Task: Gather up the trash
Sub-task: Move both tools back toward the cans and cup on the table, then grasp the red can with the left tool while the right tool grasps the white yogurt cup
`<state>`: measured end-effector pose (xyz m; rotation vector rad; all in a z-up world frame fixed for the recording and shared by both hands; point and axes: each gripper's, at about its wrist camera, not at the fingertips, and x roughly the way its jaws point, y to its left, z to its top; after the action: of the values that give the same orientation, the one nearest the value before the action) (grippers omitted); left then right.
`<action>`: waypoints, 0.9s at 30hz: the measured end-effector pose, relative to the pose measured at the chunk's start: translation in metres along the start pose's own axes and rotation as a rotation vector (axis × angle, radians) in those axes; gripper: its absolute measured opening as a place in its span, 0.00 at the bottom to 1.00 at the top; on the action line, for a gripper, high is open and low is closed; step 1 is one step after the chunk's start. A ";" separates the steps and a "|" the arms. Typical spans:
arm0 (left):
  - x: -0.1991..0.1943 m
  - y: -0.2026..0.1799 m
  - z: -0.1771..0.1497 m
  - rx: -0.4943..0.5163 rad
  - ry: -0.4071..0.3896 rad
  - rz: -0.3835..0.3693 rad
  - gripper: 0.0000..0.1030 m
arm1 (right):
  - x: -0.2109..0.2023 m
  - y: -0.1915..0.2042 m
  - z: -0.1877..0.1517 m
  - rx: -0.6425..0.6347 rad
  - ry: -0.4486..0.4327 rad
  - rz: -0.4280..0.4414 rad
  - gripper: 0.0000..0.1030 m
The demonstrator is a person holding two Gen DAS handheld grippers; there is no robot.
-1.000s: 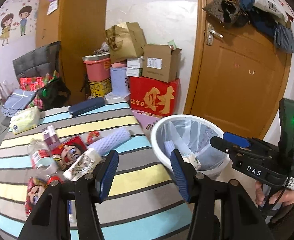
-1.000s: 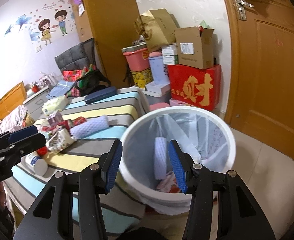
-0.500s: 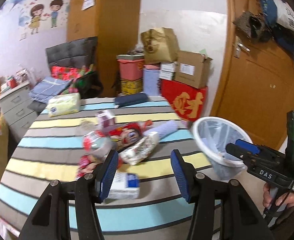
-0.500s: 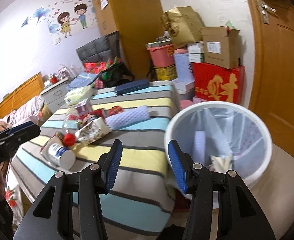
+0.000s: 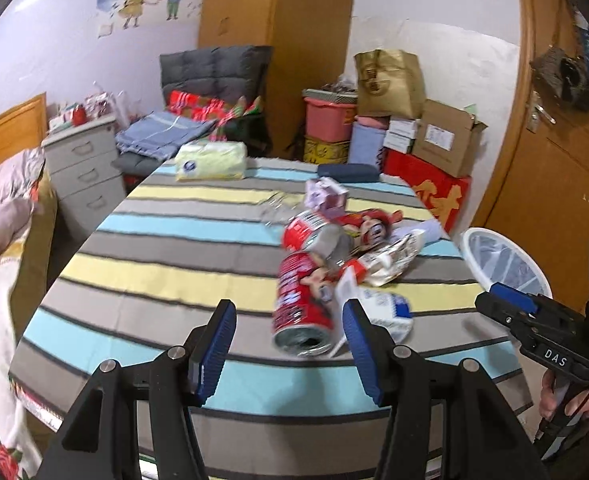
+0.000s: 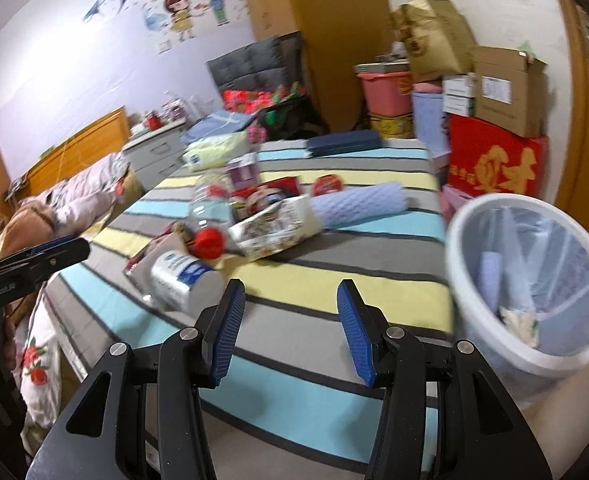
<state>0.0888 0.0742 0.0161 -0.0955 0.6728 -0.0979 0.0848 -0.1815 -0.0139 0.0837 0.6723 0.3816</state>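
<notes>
Whereas second earlier both views faced white bin (image 6: 530,280), left gripper (image 5: 290,344) and right gripper (image 6: 290,328) had swung over striped table (image 5: 166,240); jaws parted, empty. Trash pile, red can (image 5: 302,308) foremost, lay near table's bin-side edge.

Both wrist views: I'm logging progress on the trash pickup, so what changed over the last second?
Both cameras swung from the white trash bin toward the litter pile on the striped table. The left gripper now faces the lying red can; the right gripper faces bare cloth. Nothing was grasped or released. Both stay open and empty; the litter looks unmoved.
</notes>
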 end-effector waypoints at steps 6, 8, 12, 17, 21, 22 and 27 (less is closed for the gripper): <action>0.006 0.018 -0.009 -0.018 0.020 -0.010 0.54 | 0.018 0.028 0.001 -0.062 0.039 0.056 0.48; 0.010 0.020 -0.009 -0.014 0.028 -0.020 0.54 | 0.023 0.036 0.003 -0.089 0.042 0.067 0.48; 0.014 0.027 -0.010 -0.009 0.039 -0.022 0.54 | 0.030 0.051 0.006 -0.144 0.051 0.110 0.65; 0.019 0.034 -0.006 -0.017 0.039 -0.034 0.54 | 0.043 0.070 0.010 -0.247 0.073 0.100 0.65; 0.024 0.038 -0.002 -0.031 0.044 -0.040 0.54 | 0.059 0.081 0.010 -0.347 0.128 0.104 0.65; 0.025 0.040 -0.001 -0.034 0.044 -0.044 0.54 | 0.061 0.082 0.011 -0.354 0.133 0.093 0.65; 0.031 0.043 0.001 -0.037 0.054 -0.046 0.54 | 0.070 0.076 0.019 -0.335 0.166 0.105 0.65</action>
<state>0.1164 0.1126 -0.0075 -0.1442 0.7263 -0.1327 0.1225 -0.0841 -0.0248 -0.2337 0.7607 0.6021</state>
